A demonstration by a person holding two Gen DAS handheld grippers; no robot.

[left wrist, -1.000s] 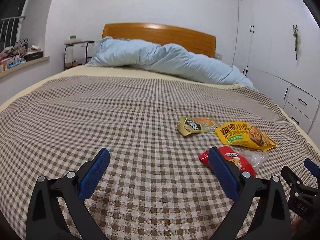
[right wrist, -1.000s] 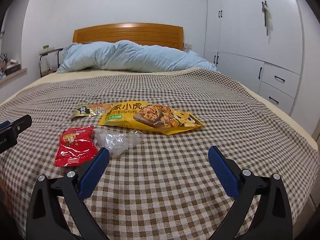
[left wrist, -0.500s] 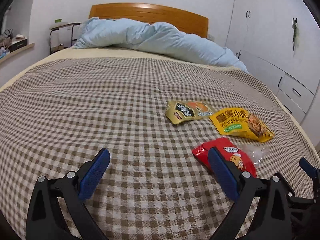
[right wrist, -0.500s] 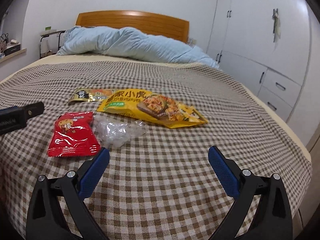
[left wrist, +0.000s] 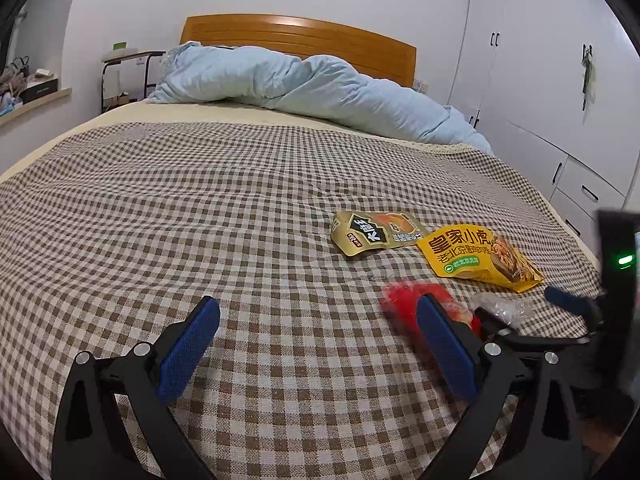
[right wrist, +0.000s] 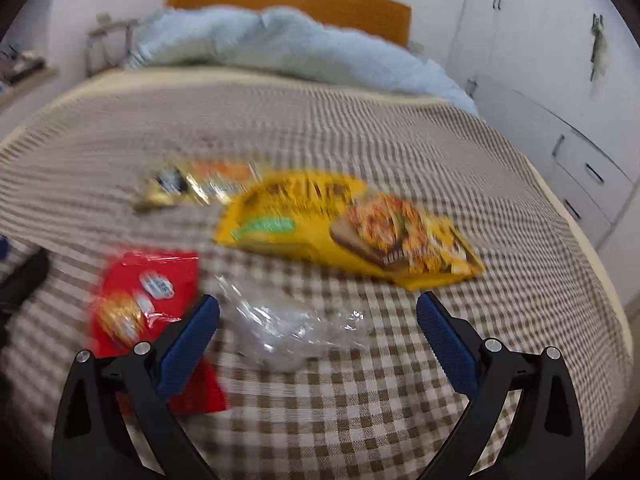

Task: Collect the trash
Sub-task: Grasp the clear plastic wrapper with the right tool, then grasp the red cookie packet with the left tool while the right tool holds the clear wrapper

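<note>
Several pieces of trash lie on a checked bedspread [left wrist: 200, 220]. A gold and black wrapper [left wrist: 374, 234] [right wrist: 192, 186] lies farthest. A yellow snack bag [left wrist: 476, 256] [right wrist: 352, 228] lies right of it. A red packet [left wrist: 404, 304] [right wrist: 140, 300] and a clear crumpled plastic wrap [left wrist: 500, 308] [right wrist: 288, 328] lie nearest. My left gripper [left wrist: 318, 344] is open and empty, left of the red packet. My right gripper [right wrist: 318, 344] is open and empty, low over the clear wrap, which lies between its fingers. The right gripper also shows in the left wrist view [left wrist: 560, 312].
A light blue duvet [left wrist: 304, 88] is bunched at the wooden headboard [left wrist: 300, 36]. White wardrobes and drawers [left wrist: 560, 120] stand to the right of the bed. A small side table [left wrist: 128, 76] stands at the far left.
My right gripper has moved forward and down toward the clear wrap, and its view is blurred. My left gripper has shifted a little; the red packet is now behind its right finger.
</note>
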